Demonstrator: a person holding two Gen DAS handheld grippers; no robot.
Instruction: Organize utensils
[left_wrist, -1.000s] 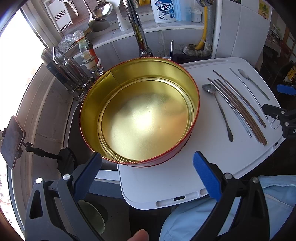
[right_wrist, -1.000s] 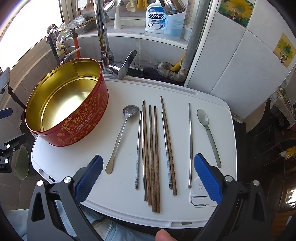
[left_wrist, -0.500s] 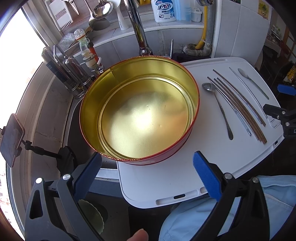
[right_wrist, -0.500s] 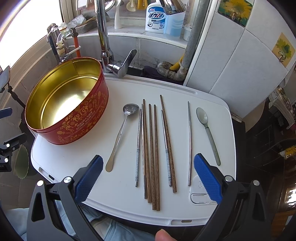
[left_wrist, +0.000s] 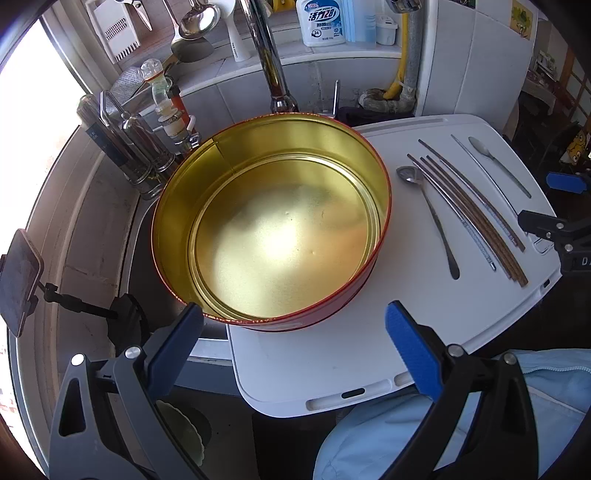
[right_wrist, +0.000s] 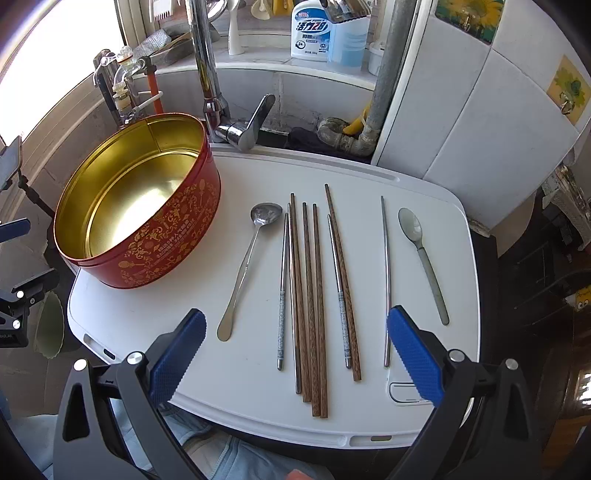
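Our right gripper (right_wrist: 295, 347), fingers apart, hovers nearest the chopsticks (right_wrist: 310, 302), which lie lengthwise ahead; our left gripper (left_wrist: 293, 341) gapes over the tin (left_wrist: 269, 218).

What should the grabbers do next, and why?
Probably lower the open right gripper onto the wooden chopsticks just ahead of it. The tin is empty, every utensil lies on the white board, and the left gripper holds nothing.
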